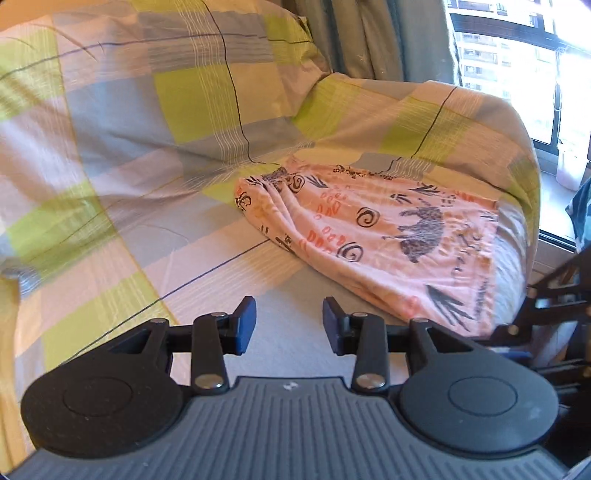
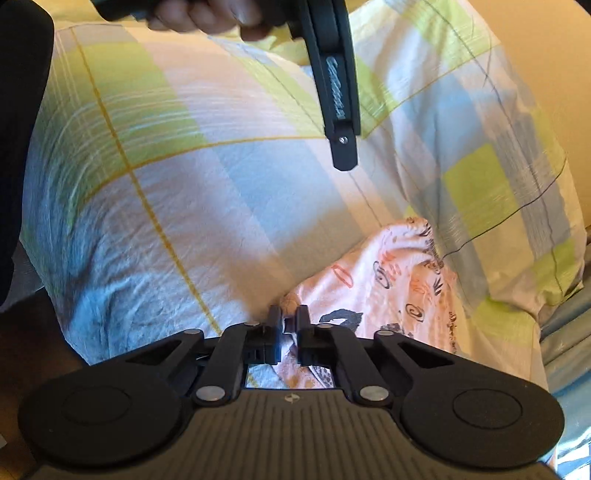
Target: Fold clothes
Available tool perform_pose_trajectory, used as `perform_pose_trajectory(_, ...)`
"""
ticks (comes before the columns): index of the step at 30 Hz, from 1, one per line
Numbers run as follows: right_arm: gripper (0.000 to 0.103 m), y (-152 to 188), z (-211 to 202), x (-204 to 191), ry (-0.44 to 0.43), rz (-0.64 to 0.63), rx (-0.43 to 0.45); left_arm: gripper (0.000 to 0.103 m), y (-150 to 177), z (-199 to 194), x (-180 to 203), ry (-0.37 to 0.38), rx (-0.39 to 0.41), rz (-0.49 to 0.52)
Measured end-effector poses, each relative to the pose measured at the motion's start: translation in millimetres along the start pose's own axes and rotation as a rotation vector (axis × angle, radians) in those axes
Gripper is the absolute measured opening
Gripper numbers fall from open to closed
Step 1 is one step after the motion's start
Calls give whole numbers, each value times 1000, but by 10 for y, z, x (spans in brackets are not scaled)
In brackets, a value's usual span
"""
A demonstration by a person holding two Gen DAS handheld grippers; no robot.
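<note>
A pink garment (image 1: 388,236) printed with dark animals and spirals lies crumpled on a bed, ahead and to the right in the left wrist view. My left gripper (image 1: 289,319) hovers open over the bare sheet just left of it, holding nothing. In the right wrist view the same garment (image 2: 391,288) lies ahead to the right. My right gripper (image 2: 289,325) is shut on its near edge, and cloth shows between the fingertips. The left gripper's black handle (image 2: 338,92) hangs above, held by a hand (image 2: 207,16).
A checked sheet (image 1: 122,206) in green, blue and white covers the bed. A matching pillow (image 1: 184,74) lies at the far end. Grey curtains (image 1: 373,33) and a bright window (image 1: 517,55) stand behind. The bed's edge (image 1: 532,221) drops off at the right.
</note>
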State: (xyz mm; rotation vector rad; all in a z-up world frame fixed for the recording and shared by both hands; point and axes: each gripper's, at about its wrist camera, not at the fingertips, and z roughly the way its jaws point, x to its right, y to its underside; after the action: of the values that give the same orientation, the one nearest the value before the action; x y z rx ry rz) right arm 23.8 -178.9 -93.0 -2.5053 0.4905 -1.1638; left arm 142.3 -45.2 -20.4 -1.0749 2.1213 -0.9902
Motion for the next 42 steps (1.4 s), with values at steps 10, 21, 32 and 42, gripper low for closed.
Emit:
perform_pose_trajectory(10,2,195,-317,666,-2,306,20,52,-8,-166,356,18,-18,22)
perform_pose_trajectory(21,2,609,-344,782,-56,492,170,56,111,678,830,126,-30,-12)
perform_pose_trajectory(32,2,649,-301,684,-59,491,184,61,299,431,630,-164,53,-130)
perform_pose_trajectory(42,2,625,-230,599,-91,449,176,65,375,378,769,-80,76,-80)
